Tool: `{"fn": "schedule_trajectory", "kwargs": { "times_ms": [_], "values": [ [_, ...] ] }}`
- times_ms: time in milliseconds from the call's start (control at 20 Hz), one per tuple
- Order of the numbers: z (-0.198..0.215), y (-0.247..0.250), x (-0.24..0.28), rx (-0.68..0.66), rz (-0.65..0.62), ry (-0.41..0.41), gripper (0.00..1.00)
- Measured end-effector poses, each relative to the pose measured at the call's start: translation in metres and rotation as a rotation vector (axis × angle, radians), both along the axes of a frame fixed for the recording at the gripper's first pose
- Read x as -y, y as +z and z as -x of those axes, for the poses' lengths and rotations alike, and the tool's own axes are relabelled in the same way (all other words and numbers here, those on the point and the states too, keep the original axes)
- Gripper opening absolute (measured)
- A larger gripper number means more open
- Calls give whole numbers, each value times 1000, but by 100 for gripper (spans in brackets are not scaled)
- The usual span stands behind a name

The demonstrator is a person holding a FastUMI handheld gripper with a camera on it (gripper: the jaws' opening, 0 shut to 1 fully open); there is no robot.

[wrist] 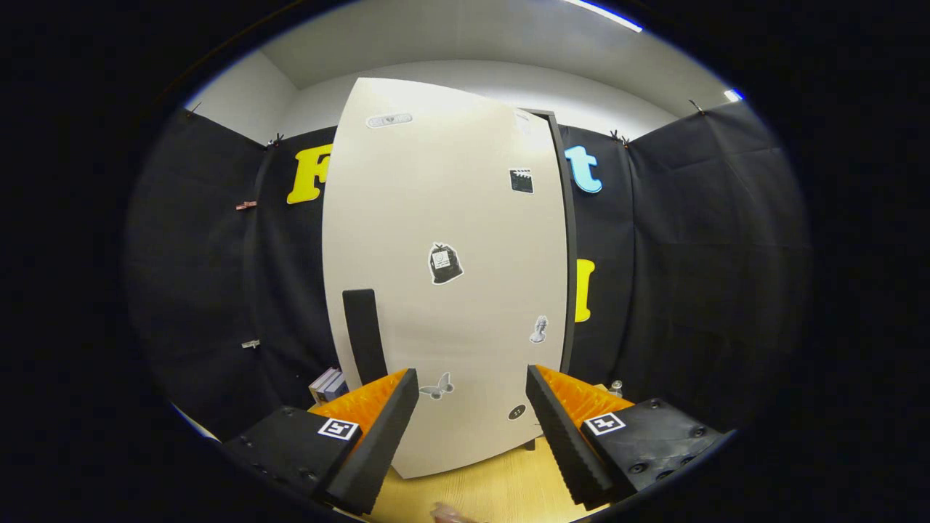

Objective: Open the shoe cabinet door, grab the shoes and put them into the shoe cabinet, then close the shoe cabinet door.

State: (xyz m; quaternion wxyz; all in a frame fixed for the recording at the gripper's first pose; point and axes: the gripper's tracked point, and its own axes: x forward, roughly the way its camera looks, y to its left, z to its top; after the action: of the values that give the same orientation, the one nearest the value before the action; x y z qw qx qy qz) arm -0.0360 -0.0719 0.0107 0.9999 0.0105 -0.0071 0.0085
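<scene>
Gripper [472, 407] held spread wide, nothing clasped, aimed at shut cabinet door [450, 276]; handle [363, 334] sited at 10 o'clock of fingers for pulling.

Cabinet door [447, 290] ahead of tool [472, 414]

blurred pinkish object [449, 513] cut off below
</scene>
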Motion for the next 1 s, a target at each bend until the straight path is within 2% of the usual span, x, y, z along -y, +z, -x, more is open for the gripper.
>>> {"fn": "schedule_trajectory", "kwargs": {
  "times_ms": [400,1000],
  "values": [
    [12,-11,-6,-24,-30,-9,97],
    [27,-15,-2,-14,-6,-15,96]
  ]
}}
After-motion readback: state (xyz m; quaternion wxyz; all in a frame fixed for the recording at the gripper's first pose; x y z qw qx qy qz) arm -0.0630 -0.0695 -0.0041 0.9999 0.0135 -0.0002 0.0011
